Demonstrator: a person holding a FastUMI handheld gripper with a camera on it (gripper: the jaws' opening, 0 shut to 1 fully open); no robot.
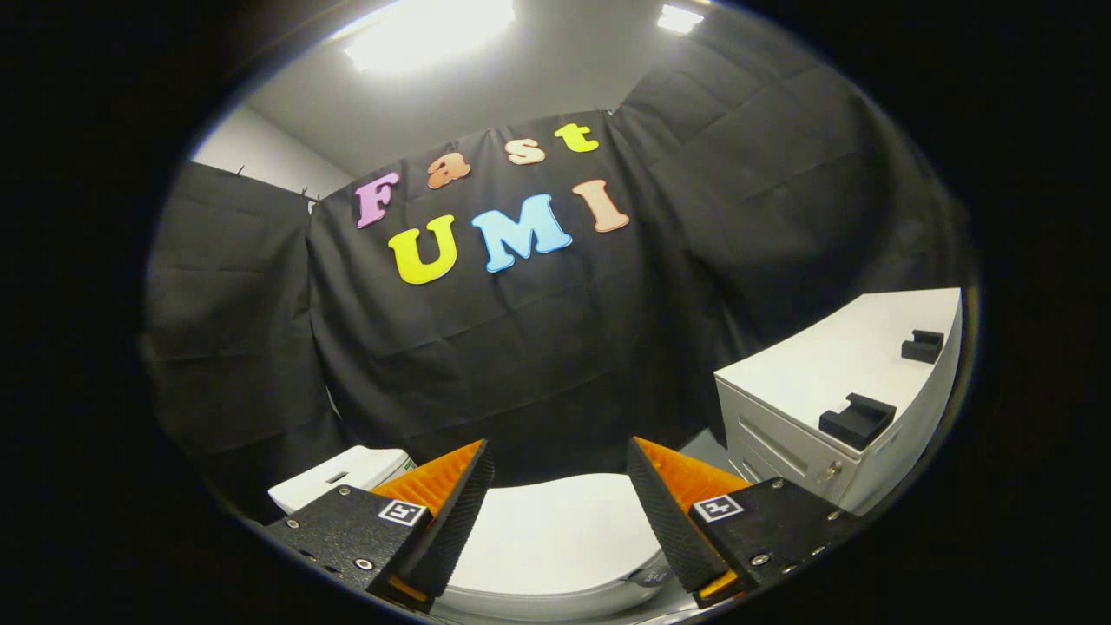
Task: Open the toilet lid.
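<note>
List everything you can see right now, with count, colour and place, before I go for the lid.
toilet lid: one, white, shut, lying between and just beyond the tool's fingers.
toilet tank: one, white, behind the left finger.
cabinet: one, white, with drawers, to the right beyond the fingers.
black holders: two, on the cabinet top, one nearer, one farther back.
ceiling lights: two, bright, above the cloth wall.
tool: one, fingers apart, holding nothing, above the lid.
</note>
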